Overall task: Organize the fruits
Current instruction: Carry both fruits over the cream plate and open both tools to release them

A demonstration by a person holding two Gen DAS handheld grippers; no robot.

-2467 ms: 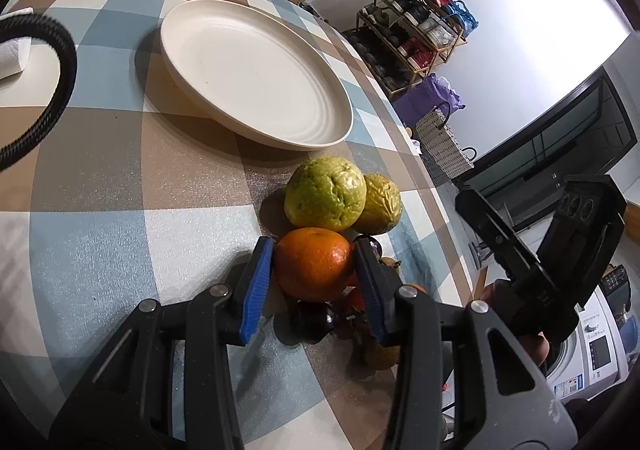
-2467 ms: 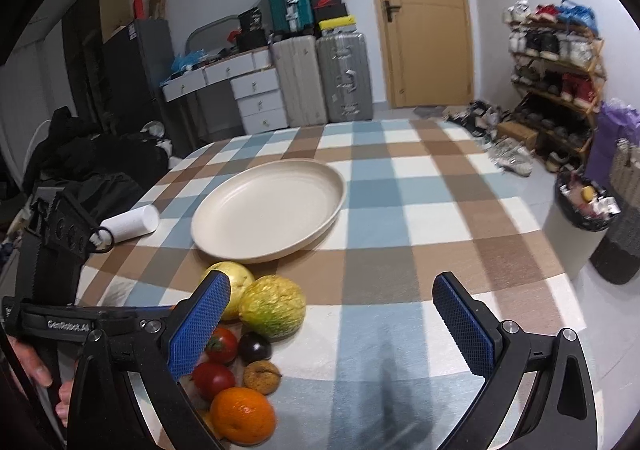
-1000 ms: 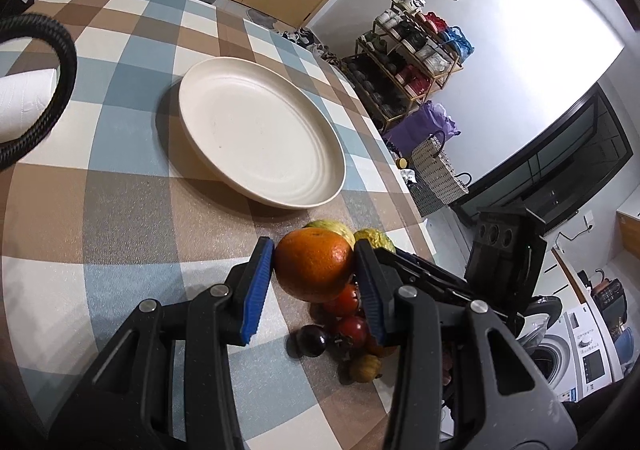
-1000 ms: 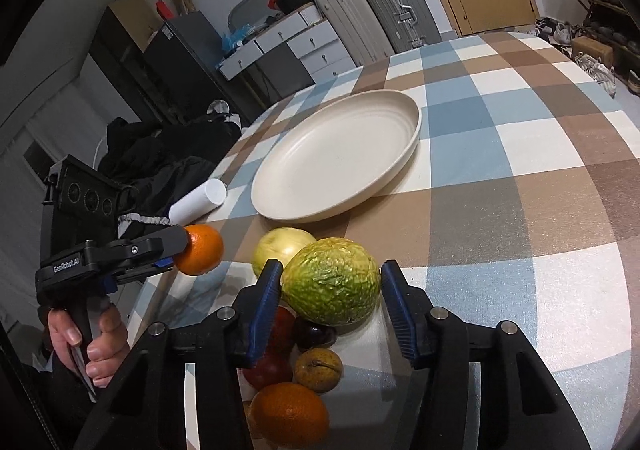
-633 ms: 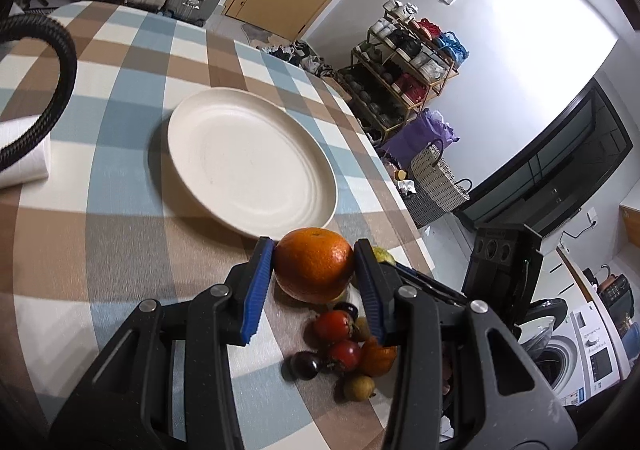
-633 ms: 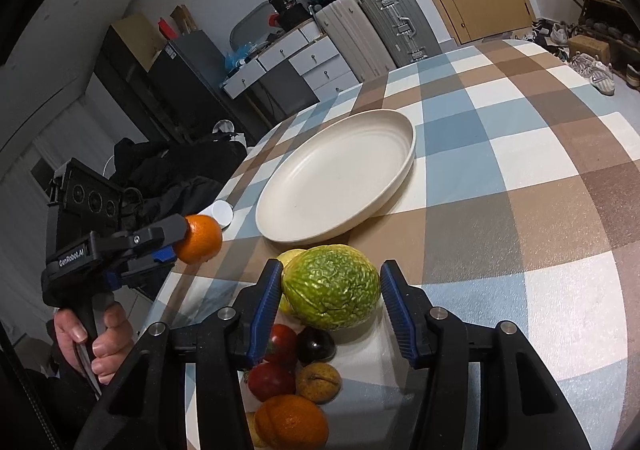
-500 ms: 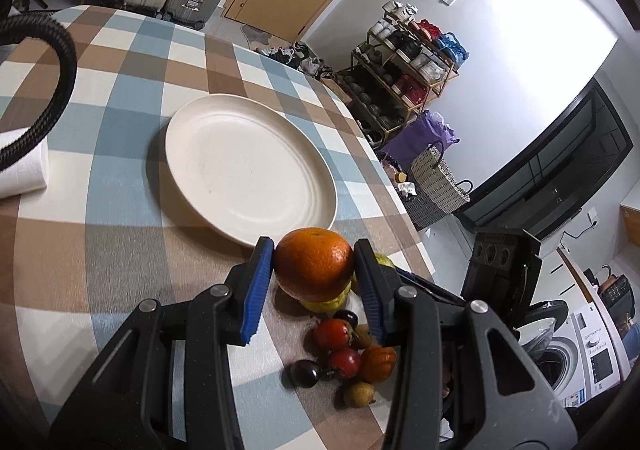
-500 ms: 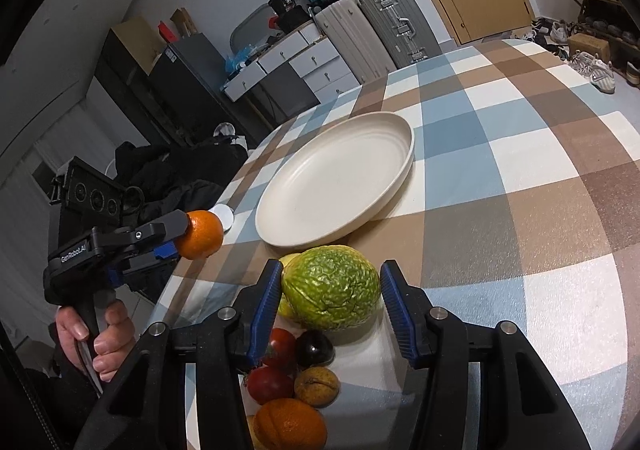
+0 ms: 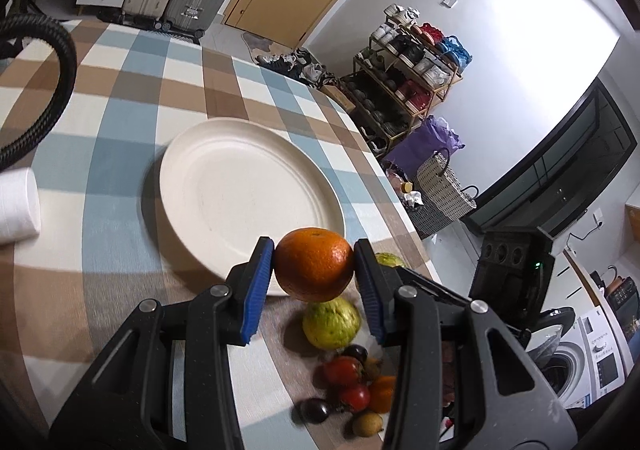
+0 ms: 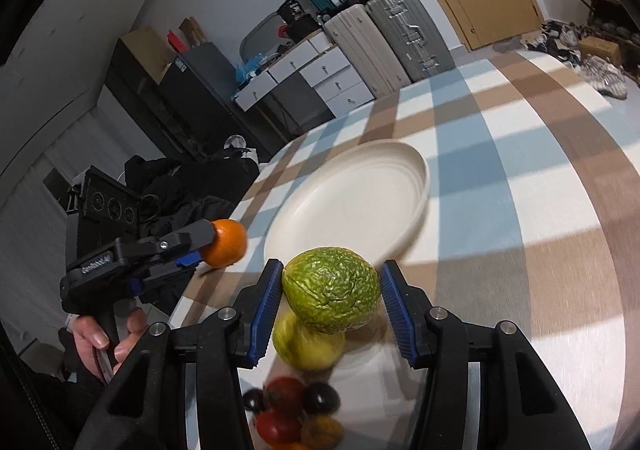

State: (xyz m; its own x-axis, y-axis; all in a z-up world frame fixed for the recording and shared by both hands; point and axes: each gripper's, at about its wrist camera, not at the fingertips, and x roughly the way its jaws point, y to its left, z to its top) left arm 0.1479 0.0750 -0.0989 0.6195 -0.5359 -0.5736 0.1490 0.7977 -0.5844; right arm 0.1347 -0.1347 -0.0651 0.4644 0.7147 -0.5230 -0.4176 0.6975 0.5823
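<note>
One plate [image 9: 224, 185], two oranges [image 9: 314, 270], one wrinkled green fruit [image 10: 332, 296], one yellow-green fruit [image 9: 331, 323], two tomatoes [image 9: 342, 370], two dark plums [image 9: 314, 410].

Checked table [image 9: 120, 97] bears plate [image 9: 248, 185], fruits [image 9: 344, 370], perhaps paper roll [image 9: 16, 205].

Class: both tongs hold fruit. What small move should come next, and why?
Probably carry the orange in the left tongs forward over the plate and lower it: the plate is bare, and the fruit is gripped just short of its near rim.
</note>
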